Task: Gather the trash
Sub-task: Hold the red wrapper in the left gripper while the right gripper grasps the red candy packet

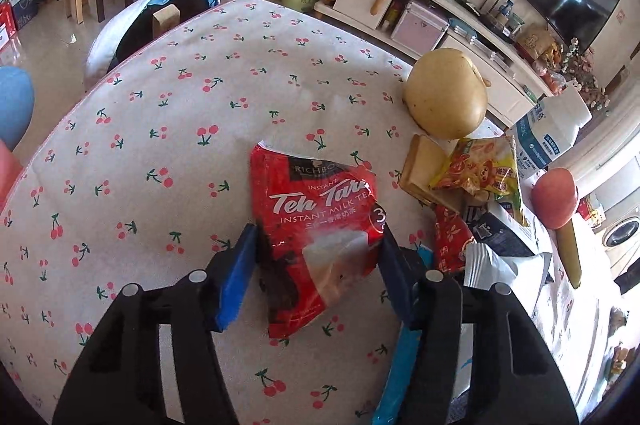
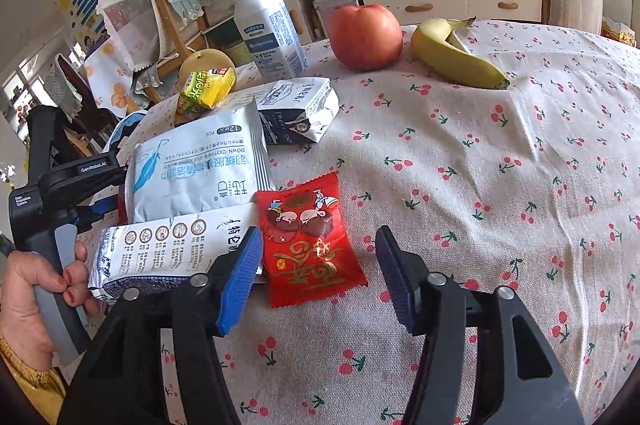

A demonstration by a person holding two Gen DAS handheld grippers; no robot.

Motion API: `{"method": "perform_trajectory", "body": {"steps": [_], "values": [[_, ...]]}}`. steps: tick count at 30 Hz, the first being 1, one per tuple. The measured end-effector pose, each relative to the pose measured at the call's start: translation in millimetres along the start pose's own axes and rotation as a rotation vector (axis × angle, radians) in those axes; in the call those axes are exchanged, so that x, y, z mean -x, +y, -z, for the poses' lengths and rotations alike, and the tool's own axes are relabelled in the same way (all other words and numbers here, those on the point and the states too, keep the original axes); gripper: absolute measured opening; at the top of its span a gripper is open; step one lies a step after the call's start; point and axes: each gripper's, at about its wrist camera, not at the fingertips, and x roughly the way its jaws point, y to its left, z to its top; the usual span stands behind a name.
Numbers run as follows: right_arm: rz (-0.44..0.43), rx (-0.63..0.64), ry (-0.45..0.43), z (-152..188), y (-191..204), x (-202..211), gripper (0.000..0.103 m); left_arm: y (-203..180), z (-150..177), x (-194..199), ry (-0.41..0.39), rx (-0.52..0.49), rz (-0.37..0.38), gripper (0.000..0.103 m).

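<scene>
Left hand-held gripper (image 1: 316, 257) clamps the red Teh Tarik milk tea packet (image 1: 320, 225) on the bench (image 1: 160, 129); right hand-held gripper (image 2: 316, 261) straddles the red snack packet (image 2: 308, 237), fingers not touching it.

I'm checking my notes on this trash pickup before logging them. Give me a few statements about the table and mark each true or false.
1. The left claw straddles a red milk tea packet. True.
2. A small red snack packet lies between the right claw's fingers. True.
3. The banana has been peeled. False: its skin is intact.
4. The apple sits on the floor. False: it rests on the cherry-print tablecloth.
5. A white bottle stands upright behind the packets. True.
</scene>
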Motion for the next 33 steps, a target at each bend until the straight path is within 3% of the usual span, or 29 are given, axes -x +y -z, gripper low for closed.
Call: {"method": "perform_trajectory", "body": {"steps": [16,20,23,29,33], "values": [[0.041,0.039,0.003,0.2,3.4,-3.7,0.06,36.7,42.7,61.8,-0.026,-0.091,0.031,0.059],[0.092,0.07,0.001,2.0,6.1,-3.5,0.05,50.5,62.1,84.1,-0.033,-0.123,0.033,0.059],[0.098,0.073,-0.007,3.8,6.7,-3.1,0.049,62.4,75.3,100.0,-0.036,-0.128,0.051,0.059],[0.053,-0.013,-0.046,9.3,-4.6,6.2,0.046,75.9,94.6,123.9,-0.041,-0.151,0.096,0.059],[0.022,-0.061,-0.093,17.2,-8.4,22.1,0.035,79.4,104.3,136.0,-0.049,-0.182,0.115,0.059]]}}
